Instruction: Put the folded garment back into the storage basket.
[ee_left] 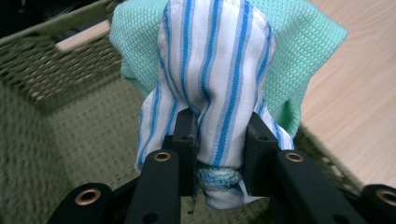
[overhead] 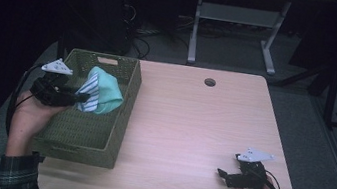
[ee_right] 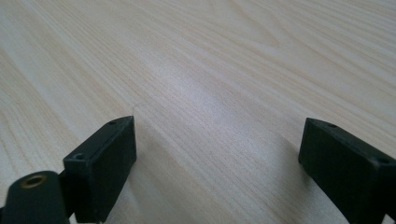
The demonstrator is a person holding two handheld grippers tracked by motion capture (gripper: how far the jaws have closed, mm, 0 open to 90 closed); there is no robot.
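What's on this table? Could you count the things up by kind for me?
Woven green basket: 1
Cloths, held bunched together over the basket: 2, a blue-striped white cloth and a mint green cloth
Hand-held grippers: 2, the left gripper clamping the cloths, the right gripper open above the bare table
Total: 5

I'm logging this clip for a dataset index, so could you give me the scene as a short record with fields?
setting: light wooden table, dark room
container: green woven basket at the table's left side
held item: bundle of blue-striped white cloth and mint green cloth
left tool: jaws closed on the striped cloth, held above the basket
right tool: jaws wide apart, nothing between them, low over bare table near the front right corner
person: a hand on each tool, plaid sleeve at the left
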